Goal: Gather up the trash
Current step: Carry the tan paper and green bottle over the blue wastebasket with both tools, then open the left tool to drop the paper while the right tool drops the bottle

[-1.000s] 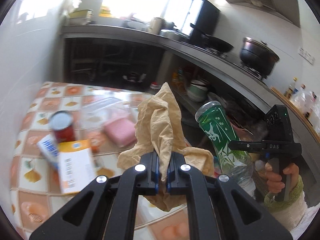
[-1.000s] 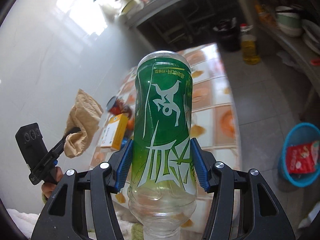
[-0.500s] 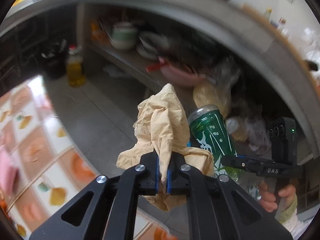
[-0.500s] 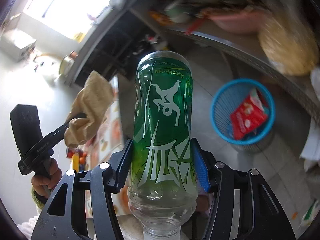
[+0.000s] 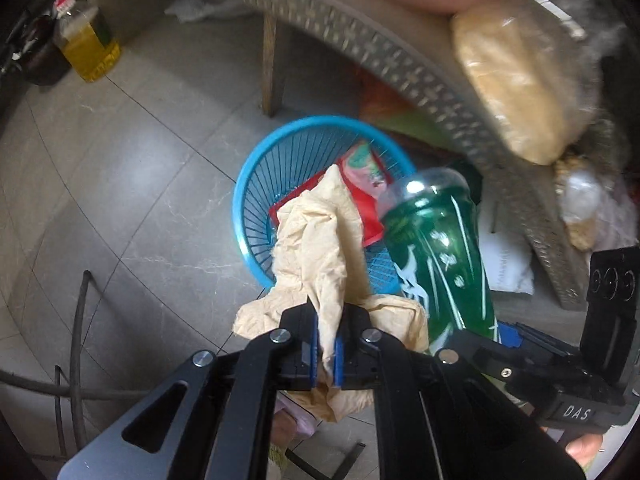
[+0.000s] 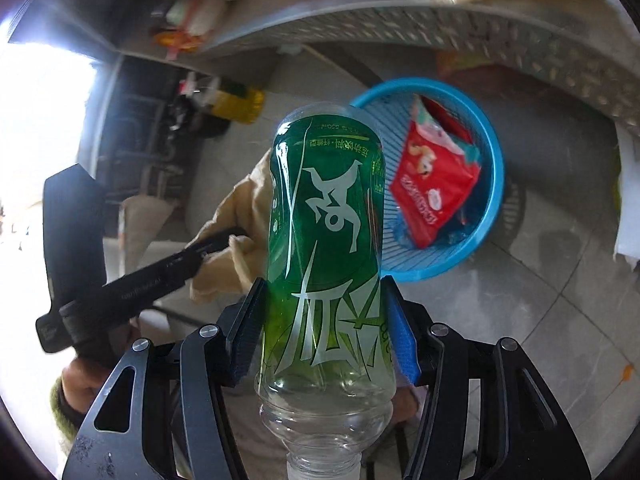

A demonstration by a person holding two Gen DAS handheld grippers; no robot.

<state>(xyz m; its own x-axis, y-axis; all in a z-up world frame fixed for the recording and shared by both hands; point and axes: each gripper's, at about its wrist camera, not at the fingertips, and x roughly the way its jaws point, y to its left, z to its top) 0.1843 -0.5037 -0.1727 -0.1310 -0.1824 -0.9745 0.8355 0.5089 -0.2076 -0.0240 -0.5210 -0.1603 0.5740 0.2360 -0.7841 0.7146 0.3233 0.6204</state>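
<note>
Half the basket [image 5: 256, 184] behind paper [image 5: 320, 240]

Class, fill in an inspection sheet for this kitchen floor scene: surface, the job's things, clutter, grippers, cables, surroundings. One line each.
Surface: grey tiled floor, bare around the bin.
Job's things: blue basket on the floor holding a red snack packet; crumpled tan paper and green bottle, both held in the air near the basket.
Clutter: yellow oil bottle on the floor by the shelf.
Grippers: left gripper shut on the paper; right gripper shut on the bottle, held base forward.
Cables: dark cables on the floor at lower left.
Surroundings: perforated metal shelf with a bagged tan bundle.
</note>
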